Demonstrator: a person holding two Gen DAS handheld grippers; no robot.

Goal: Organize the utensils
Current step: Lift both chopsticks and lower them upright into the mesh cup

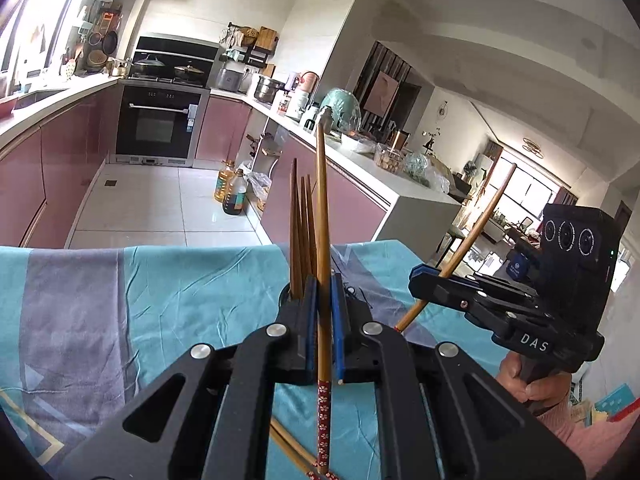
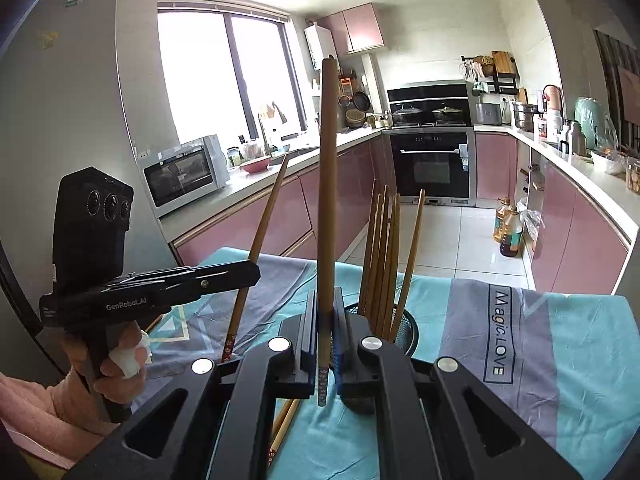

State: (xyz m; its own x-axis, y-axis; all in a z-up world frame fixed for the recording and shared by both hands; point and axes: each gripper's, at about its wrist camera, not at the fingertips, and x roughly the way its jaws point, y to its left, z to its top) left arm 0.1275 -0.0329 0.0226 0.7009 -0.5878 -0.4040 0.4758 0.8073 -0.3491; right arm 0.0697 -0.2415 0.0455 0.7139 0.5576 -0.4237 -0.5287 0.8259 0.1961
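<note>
My left gripper [image 1: 323, 285] is shut on a bamboo chopstick [image 1: 321, 208] with a red flowered end, held nearly upright above the table. Just behind it, several chopsticks [image 1: 302, 216] stand in a dark holder. My right gripper [image 2: 326, 314] is shut on another bamboo chopstick [image 2: 327, 184], also upright, next to the metal mesh holder [image 2: 406, 334] with its several chopsticks [image 2: 384, 256]. Each view shows the other gripper beside it: the right gripper [image 1: 424, 276] with its slanted chopstick [image 1: 478, 228], and the left gripper [image 2: 248, 274] with its chopstick [image 2: 266, 228]. Loose chopsticks [image 2: 285, 420] lie on the cloth below.
A teal and grey cloth [image 1: 160, 288] covers the table. Beyond its far edge are a white tiled floor, pink cabinets [image 2: 248, 220], an oven [image 2: 432, 168] and oil bottles [image 2: 509, 232] on the floor. A hand [image 2: 120, 368] grips the left handle.
</note>
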